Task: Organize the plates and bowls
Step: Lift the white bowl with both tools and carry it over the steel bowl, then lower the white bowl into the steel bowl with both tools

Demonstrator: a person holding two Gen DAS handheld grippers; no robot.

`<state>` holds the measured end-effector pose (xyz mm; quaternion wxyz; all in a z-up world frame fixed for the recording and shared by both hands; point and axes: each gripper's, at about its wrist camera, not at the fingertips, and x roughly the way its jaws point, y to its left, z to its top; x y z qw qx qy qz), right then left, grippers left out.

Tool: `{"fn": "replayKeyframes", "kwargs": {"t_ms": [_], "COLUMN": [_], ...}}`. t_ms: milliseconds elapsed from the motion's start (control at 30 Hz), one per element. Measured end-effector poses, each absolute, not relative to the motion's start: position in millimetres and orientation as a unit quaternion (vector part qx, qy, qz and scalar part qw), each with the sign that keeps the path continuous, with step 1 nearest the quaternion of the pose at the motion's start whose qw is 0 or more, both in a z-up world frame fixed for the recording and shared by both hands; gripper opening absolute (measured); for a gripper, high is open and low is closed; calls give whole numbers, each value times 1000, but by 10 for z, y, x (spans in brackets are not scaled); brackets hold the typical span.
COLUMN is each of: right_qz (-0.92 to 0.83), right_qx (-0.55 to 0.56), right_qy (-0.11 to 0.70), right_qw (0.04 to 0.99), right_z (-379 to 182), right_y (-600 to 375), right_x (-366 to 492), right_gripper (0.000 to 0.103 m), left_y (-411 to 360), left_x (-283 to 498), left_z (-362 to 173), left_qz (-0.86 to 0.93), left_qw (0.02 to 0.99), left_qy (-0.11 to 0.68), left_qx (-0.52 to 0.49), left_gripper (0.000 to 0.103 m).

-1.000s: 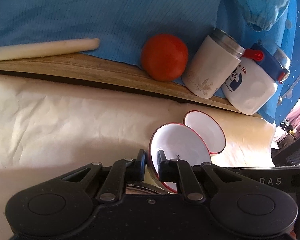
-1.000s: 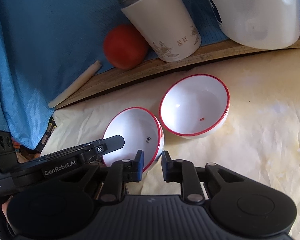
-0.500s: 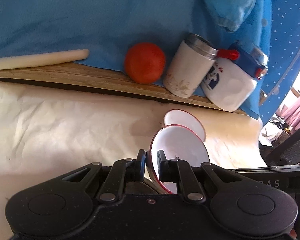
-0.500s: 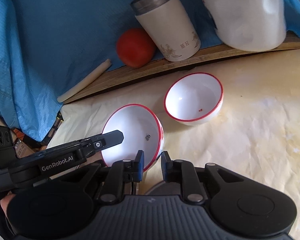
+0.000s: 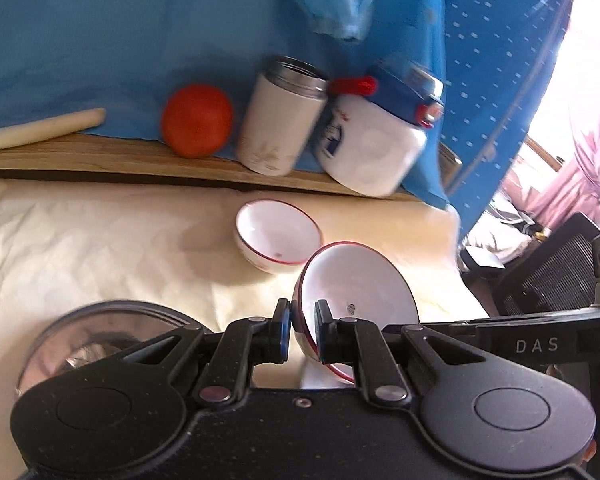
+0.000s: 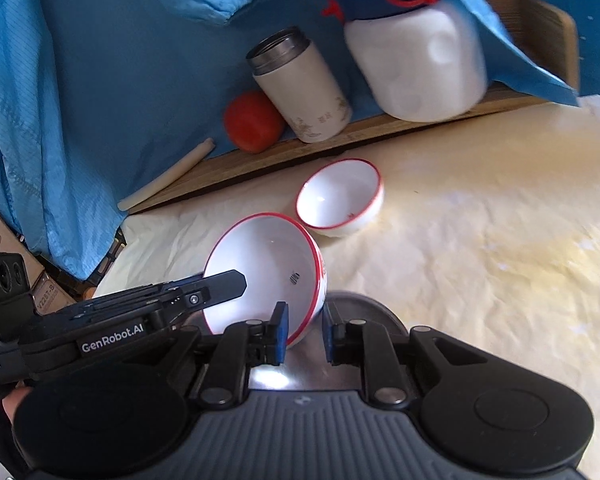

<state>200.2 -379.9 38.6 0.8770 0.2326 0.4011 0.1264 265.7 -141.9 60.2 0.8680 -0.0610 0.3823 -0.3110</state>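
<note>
Bowl (image 5: 356, 284) tilted, its rim pinched by both left tool (image 5: 302, 330) and right tool (image 6: 304, 334).

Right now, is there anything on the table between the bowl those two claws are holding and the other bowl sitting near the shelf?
Nothing visible. Both claws, left claw and right claw, grip the tilted bowl by its rim. Only bare cream paper lies between it and the resting bowl.
</note>
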Motion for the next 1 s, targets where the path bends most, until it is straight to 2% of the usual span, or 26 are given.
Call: {"fn": "replayKeyframes", "kwargs": {"t_ms": [433,1000], "right_qz": [113,116], "right_qx": [226,216], "right_qy": [421,452], "right_qw": [871,858], "right_z": [296,132], "right_y": [-3927,-3900], "right_x": [1681,1787], "right_gripper": [20,20], "left_y": [-1611,-1673], "left_x": [2349,2306], "left_z": [424,329], "left_qz": [-337,-335], "left_qw": [846,835], "left_qy": [413,436], "left_qx": [-21,10], "left_gripper": [14,16]}}
